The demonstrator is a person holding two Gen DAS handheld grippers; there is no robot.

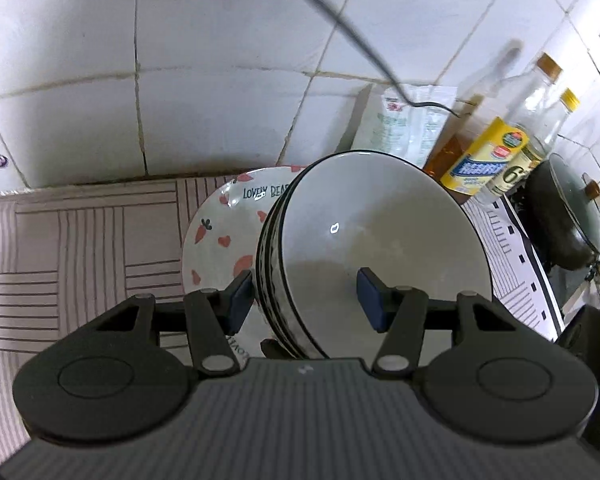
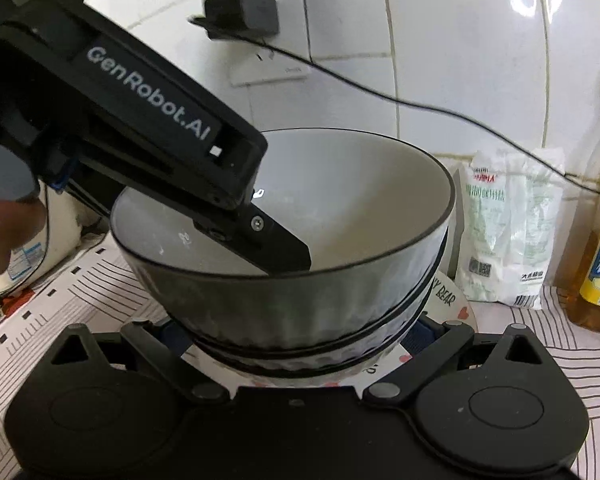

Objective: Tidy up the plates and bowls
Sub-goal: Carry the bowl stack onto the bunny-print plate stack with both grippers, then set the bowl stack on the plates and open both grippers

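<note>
Gripping stacked bowls (image 1: 380, 240) at rim, left claw (image 1: 306, 300), plate (image 1: 220, 232) beneath, right claw (image 2: 296, 328) unclear

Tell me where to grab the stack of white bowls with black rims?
Pinch the stack of white, black-rimmed bowls at its top wall, coming from above: one finger inside, one outside. The wall is thin and steep, and the open top leaves room. The left gripper straddles it that way.

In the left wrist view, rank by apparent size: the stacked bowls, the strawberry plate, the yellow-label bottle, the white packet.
1. Stacked bowls, nearest the camera, so enlarged.
2. Strawberry plate, partly hidden behind the bowls.
3. White packet and yellow-label bottle: too alike to rank.
</note>
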